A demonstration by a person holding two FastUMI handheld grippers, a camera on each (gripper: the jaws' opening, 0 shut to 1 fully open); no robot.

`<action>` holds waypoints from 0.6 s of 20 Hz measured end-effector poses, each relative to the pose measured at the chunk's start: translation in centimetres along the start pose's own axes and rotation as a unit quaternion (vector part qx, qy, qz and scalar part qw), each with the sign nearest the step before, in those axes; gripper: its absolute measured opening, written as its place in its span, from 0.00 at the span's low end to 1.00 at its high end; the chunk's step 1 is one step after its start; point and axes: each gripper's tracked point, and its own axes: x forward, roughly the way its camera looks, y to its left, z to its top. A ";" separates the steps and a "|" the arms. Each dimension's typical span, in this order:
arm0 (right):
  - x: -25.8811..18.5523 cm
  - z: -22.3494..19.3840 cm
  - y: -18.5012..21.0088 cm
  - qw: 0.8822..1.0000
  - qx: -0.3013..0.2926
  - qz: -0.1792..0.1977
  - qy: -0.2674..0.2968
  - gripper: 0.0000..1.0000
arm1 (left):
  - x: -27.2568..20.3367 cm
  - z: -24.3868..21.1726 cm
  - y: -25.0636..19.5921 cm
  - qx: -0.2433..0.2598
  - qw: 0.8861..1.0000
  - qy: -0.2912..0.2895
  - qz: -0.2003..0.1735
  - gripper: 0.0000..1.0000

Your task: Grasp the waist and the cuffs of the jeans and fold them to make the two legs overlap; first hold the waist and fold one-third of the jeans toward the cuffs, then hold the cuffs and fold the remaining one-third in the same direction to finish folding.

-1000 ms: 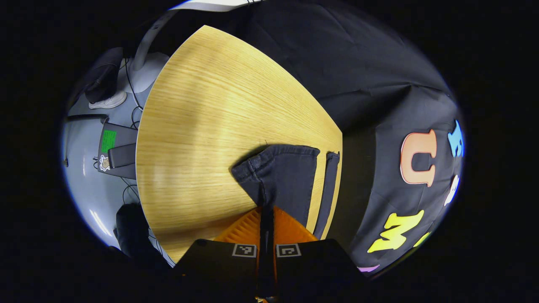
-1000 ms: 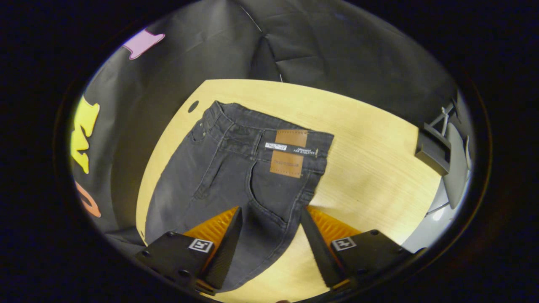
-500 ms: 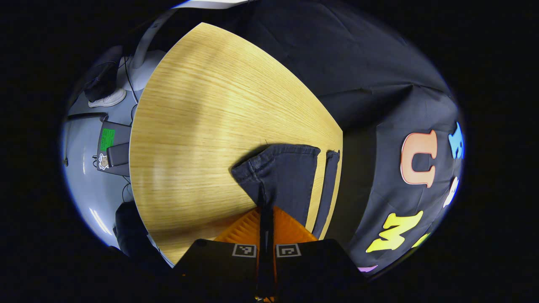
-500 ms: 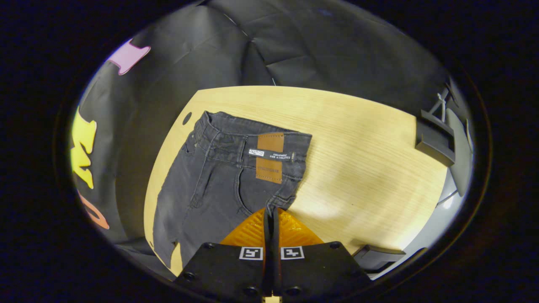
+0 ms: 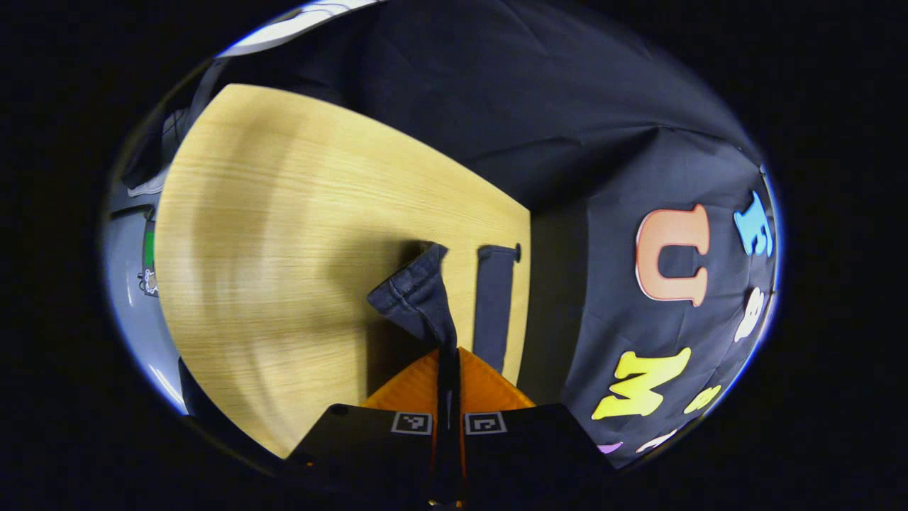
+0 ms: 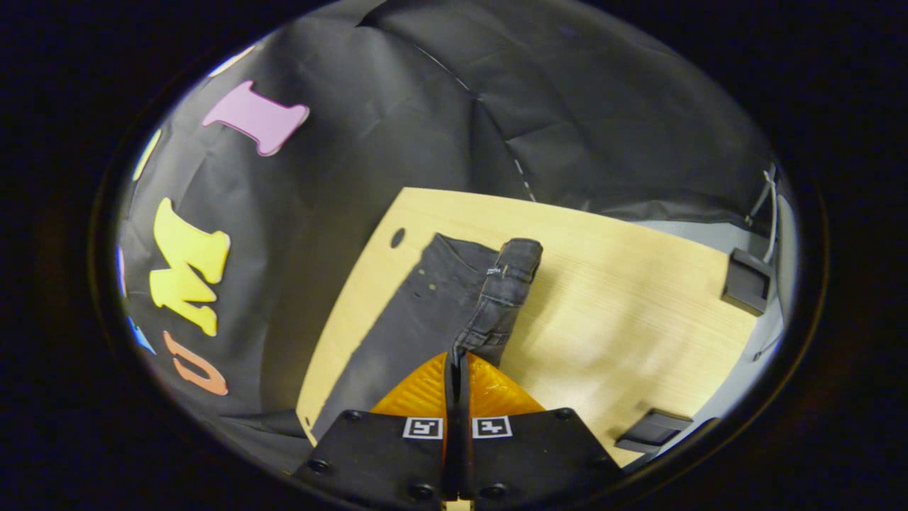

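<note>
Both grippers pinch the jeans [image 6: 440,298]: left [image 5: 448,355] a cuff [image 5: 415,294], right [image 6: 457,358] the waist [image 6: 507,280].

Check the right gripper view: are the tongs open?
No, the right tongs are shut on a lifted fold of the jeans near the waist.
</note>
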 end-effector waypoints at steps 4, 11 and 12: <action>2.7 2.0 4.1 0.999 0.019 0.038 0.005 0.00 | 3.6 0.5 -5.1 0.027 0.999 0.026 0.000 0.03; 10.2 5.2 9.7 0.998 0.040 0.058 -0.005 0.01 | 13.7 1.3 -10.8 0.058 0.996 0.069 0.028 0.03; 11.7 5.4 10.3 0.998 0.045 0.053 -0.005 0.01 | 15.6 1.5 -11.3 0.069 0.995 0.071 0.029 0.03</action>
